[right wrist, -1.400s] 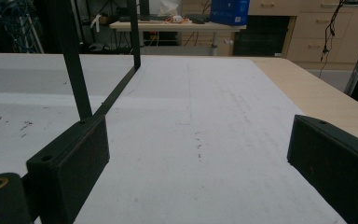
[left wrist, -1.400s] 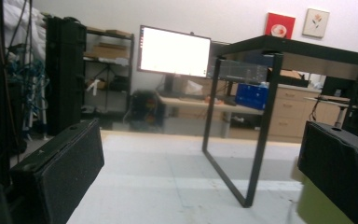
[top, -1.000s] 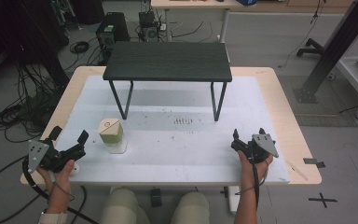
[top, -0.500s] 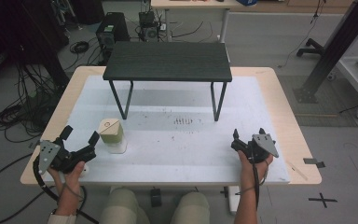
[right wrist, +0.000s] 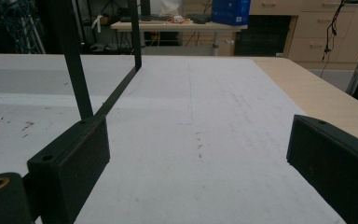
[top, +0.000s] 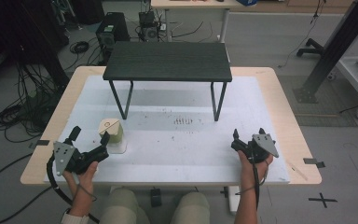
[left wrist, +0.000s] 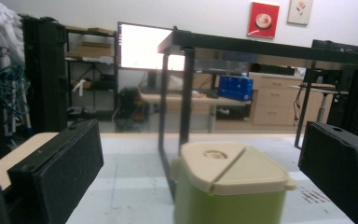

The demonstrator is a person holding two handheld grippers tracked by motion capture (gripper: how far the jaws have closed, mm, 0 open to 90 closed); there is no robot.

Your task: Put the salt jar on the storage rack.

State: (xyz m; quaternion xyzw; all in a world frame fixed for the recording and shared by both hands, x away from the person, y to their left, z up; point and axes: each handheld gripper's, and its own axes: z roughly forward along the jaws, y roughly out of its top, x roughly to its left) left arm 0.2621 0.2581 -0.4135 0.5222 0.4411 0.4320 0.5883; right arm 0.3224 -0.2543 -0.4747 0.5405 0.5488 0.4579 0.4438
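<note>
A small green container [top: 112, 134] with a beige lid stands on the white mat, near the front left leg of the small black table. My left gripper [top: 91, 136] is open just left of and in front of it, one jaw close to its side. In the left gripper view the container [left wrist: 230, 186] stands a little ahead between the wide-apart jaws of the left gripper [left wrist: 200, 161], slightly right of centre. My right gripper [top: 248, 134] rests open at the front right of the mat. In its own view the right gripper [right wrist: 200, 154] has bare mat between its jaws.
A small black table [top: 168, 61] on thin legs stands across the far half of the white mat [top: 182, 149]. Its leg [right wrist: 77, 70] rises ahead of the right gripper's left jaw. The wooden tabletop edge [top: 291, 126] runs along the right. Cables lie on the floor at left.
My left gripper has moved right and forward from the table's left front corner to the container's side. The right gripper has stayed still.
</note>
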